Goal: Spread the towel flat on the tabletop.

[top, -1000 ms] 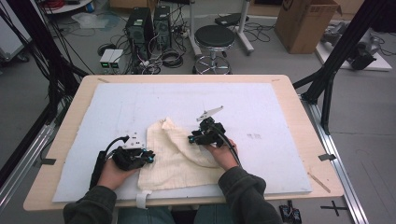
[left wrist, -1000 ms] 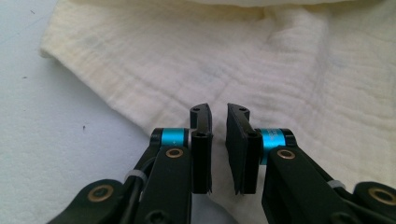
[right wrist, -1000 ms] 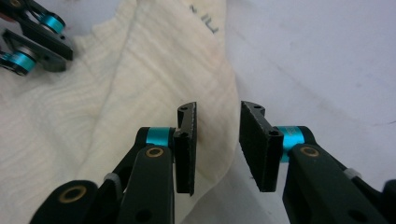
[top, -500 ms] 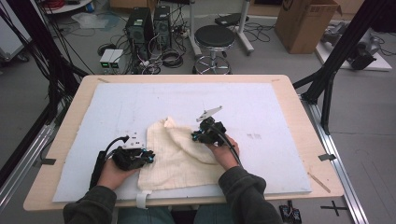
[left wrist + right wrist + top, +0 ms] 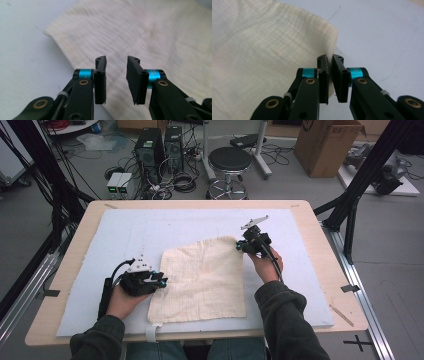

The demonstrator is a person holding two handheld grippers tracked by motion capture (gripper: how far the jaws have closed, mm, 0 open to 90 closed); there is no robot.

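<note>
A cream cloth (image 5: 205, 280) lies spread almost flat on the white mat, its far right corner lifted a little. My right gripper (image 5: 239, 246) is at that corner, and in the right gripper view its jaws (image 5: 330, 58) are shut on the cloth's edge (image 5: 262, 50). At the cloth's left edge is my left gripper (image 5: 162, 280), held low over the mat. Its jaws (image 5: 116, 62) have just been opening and stand apart. The cloth (image 5: 150, 32) lies under and beyond them, with nothing pinched.
The white mat (image 5: 150, 225) covers most of the wooden table (image 5: 315, 220). A strip of tape (image 5: 152, 332) hangs at the mat's front edge. Beyond the table stand a stool (image 5: 230, 160), a cardboard box (image 5: 325, 145) and computer cases with cables (image 5: 160, 145).
My right gripper has moved right and away with the cloth's corner. The cloth, bunched before, has been pulled out nearly flat. My left hand has stayed at the cloth's left edge.
</note>
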